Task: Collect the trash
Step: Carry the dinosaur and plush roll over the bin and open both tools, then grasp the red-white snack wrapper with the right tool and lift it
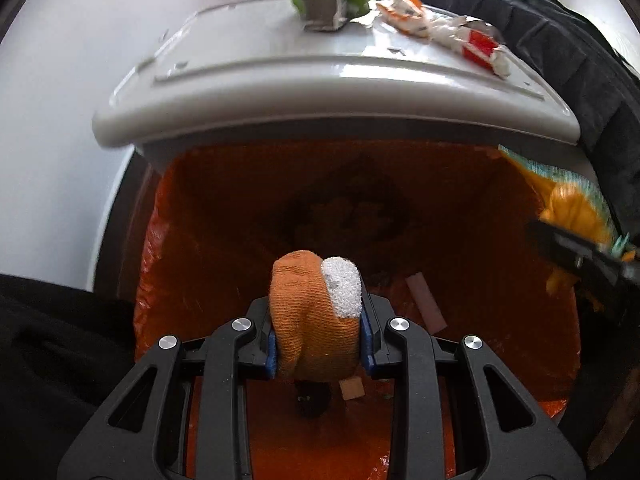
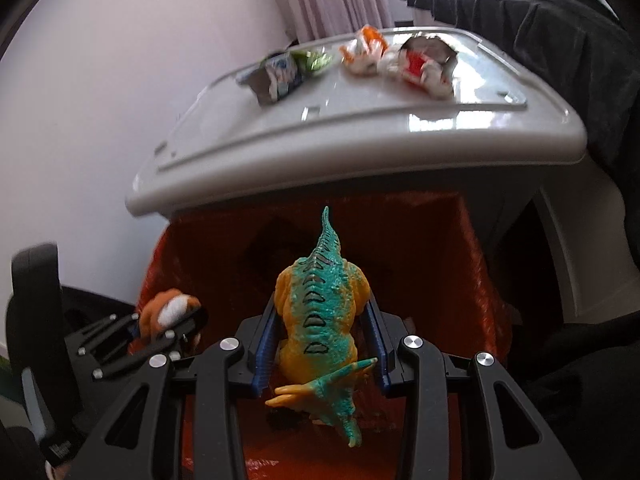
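My left gripper [image 1: 316, 314] is shut on an orange knitted soft toy with a white patch [image 1: 304, 304]. It hangs over the open mouth of a bin lined with an orange bag [image 1: 480, 220]. My right gripper [image 2: 322, 320] is shut on an orange and teal toy dinosaur [image 2: 320, 288], tail pointing away, over the same orange bag [image 2: 440, 248]. In the right wrist view the left gripper [image 2: 172, 322] sits at the lower left with its soft toy [image 2: 168, 306]. In the left wrist view the dinosaur [image 1: 572, 208] shows at the right edge.
A white lid [image 1: 320, 80] stands above the bin's far side. On it lie a green and silver carton [image 1: 324, 6], an orange-white wrapper [image 1: 404, 12] and a red-white wrapper [image 1: 480, 46]. Dark fabric [image 1: 560, 40] hangs at the right. A pink strip [image 1: 426, 302] lies in the bin.
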Tool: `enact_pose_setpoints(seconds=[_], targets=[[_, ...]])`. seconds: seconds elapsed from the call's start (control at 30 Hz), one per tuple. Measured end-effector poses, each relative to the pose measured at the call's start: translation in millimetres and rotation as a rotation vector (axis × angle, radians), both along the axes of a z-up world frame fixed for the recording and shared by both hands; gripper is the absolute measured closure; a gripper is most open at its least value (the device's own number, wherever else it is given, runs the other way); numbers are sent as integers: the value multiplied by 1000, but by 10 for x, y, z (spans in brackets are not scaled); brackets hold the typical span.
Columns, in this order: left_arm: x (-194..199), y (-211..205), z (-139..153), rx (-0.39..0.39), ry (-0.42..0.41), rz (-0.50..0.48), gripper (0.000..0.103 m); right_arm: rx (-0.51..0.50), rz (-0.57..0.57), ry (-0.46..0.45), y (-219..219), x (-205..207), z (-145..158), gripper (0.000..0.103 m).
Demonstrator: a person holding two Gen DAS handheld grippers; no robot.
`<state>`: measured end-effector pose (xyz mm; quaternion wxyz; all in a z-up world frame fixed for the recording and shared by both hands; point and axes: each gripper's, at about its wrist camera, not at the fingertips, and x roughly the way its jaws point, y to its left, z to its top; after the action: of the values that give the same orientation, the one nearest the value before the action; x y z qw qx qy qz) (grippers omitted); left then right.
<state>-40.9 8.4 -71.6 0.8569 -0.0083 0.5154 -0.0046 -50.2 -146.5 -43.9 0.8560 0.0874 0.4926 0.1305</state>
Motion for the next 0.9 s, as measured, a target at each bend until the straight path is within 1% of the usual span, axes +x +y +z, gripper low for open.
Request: enact_pose_setpoints(seconds=[0.17, 0.33, 0.37, 0.4, 0.43, 0.47, 0.5, 0.6, 0.73, 0.9], targets=[[28, 60, -73, -11, 27, 27, 75, -19, 11, 40, 31, 12, -118, 64], [95, 40, -75, -6, 22, 24, 73, -28, 15, 48, 37, 29, -139, 63], [108, 29, -61, -2, 17, 29, 69, -30, 14, 51, 42, 38, -143, 62], [110, 30, -52, -3, 14, 32, 58, -32, 12, 54, 40, 38, -146, 60], [113, 36, -46, -1, 15, 40, 50, -30, 6, 54, 23, 37, -142, 49], [103, 50, -40, 3, 11, 50, 34, -33, -7, 48, 2, 34, -125, 40], [89, 60, -23, 4, 0, 60, 31, -36, -17, 38, -9, 34, -107, 40], [64, 79, 55, -9, -38, 64, 31, -20, -49, 13, -87, 26, -35, 40], [23, 38, 98, 8, -61, 51, 31, 15, -93, 9, -209, 31, 14, 40], [-13, -17, 182, 17, -93, 25, 31, 35, -114, -11, -290, 93, 131, 40]])
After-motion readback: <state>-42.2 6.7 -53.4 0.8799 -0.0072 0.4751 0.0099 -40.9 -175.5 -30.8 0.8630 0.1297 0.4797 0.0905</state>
